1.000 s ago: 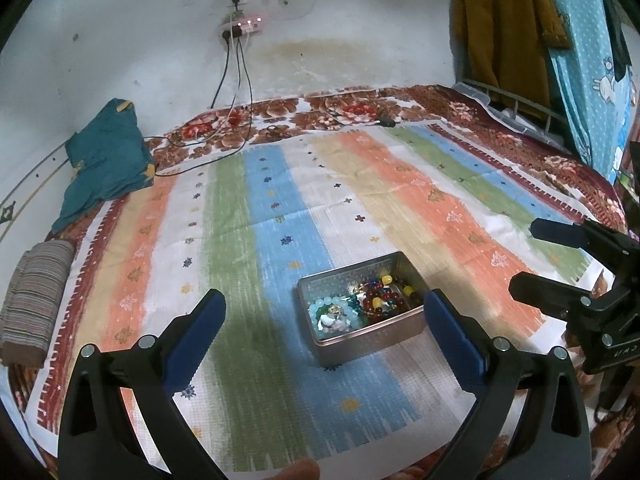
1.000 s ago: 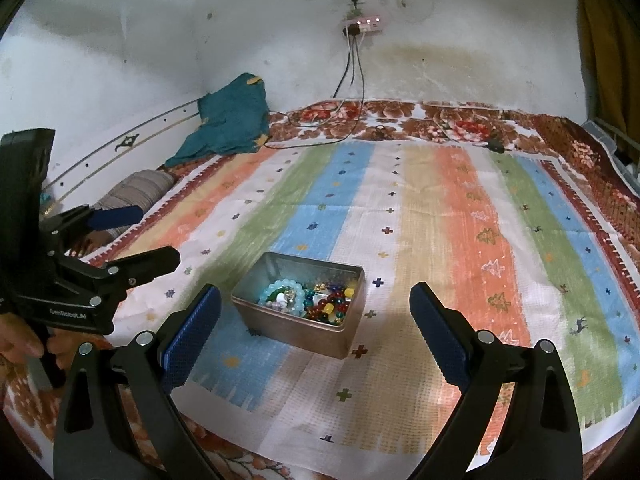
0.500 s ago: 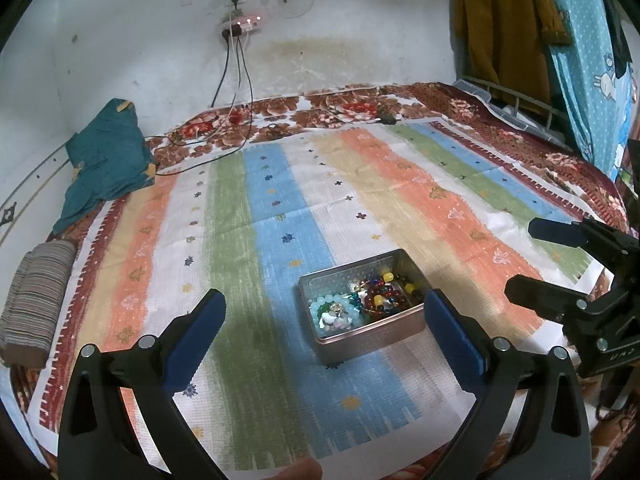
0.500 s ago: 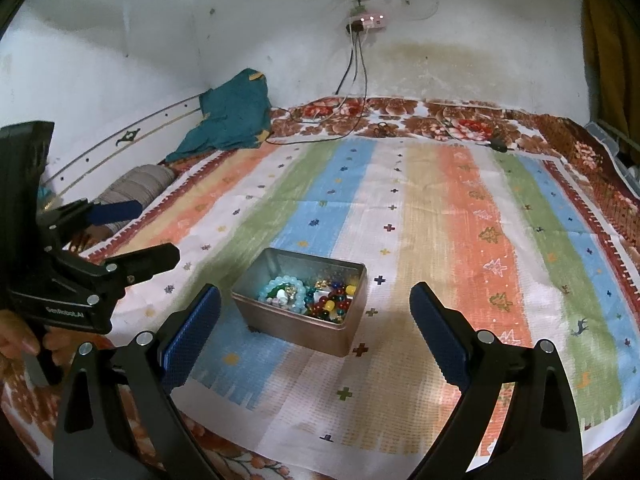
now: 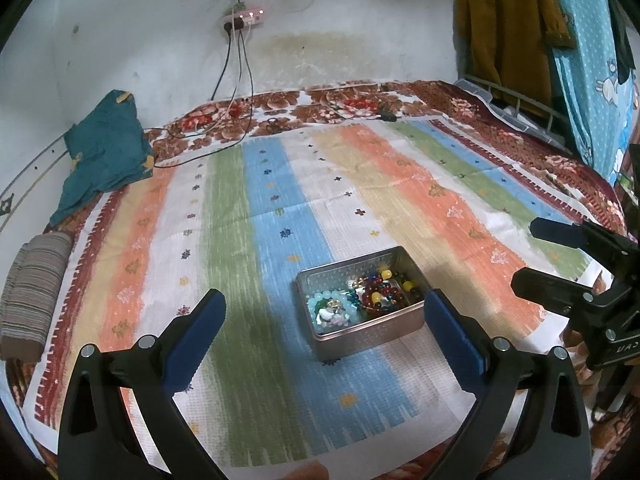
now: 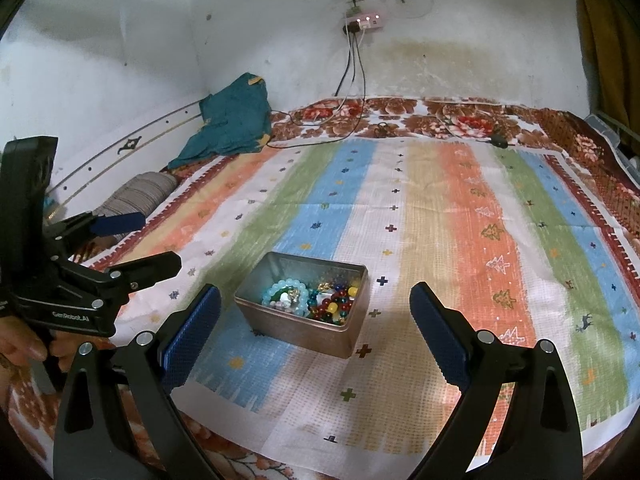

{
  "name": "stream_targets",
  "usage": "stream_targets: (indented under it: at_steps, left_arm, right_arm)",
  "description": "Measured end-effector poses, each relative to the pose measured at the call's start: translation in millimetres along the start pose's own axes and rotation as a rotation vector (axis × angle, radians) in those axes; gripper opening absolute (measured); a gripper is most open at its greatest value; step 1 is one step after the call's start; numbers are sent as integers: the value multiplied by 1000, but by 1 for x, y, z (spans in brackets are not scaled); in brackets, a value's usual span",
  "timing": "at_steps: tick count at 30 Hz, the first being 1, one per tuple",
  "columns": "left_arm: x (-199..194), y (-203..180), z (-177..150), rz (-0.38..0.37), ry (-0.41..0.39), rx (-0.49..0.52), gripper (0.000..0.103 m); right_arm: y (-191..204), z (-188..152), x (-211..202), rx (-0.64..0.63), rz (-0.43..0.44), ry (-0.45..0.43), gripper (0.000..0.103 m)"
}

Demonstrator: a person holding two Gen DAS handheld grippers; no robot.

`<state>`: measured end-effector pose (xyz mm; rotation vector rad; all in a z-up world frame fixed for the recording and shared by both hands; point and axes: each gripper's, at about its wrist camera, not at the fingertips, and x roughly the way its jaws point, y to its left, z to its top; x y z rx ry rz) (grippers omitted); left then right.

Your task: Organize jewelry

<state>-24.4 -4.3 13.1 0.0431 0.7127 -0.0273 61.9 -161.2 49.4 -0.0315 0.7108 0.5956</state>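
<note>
Rectangular silver metal tin (image 5: 362, 312) of tangled coloured bead bracelets (image 6: 310, 300) sits on striped woven cloth (image 5: 280, 200); left gripper (image 5: 324, 320) and right gripper (image 6: 314, 316) both spread wide, empty, hovering short of it; risk: strands snag together, or light tin skids on soft bedding when nudged.

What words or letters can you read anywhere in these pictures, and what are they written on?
"GenRobot.AI": white print on the black body of the left gripper, seen in the right wrist view.
"UAS": partial white letters, cut off, on the black body of the right gripper, seen in the left wrist view.
The metal tin and the striped cloth show patterns only, no readable words.
</note>
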Motion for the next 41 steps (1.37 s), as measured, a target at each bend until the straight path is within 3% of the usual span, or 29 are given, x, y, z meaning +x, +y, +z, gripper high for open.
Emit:
stream_targets:
  at_steps: [41]
  left_arm:
    - [0, -1, 3, -32, 9, -10, 97]
  right_arm:
    - [1, -3, 1, -9, 0, 7, 96]
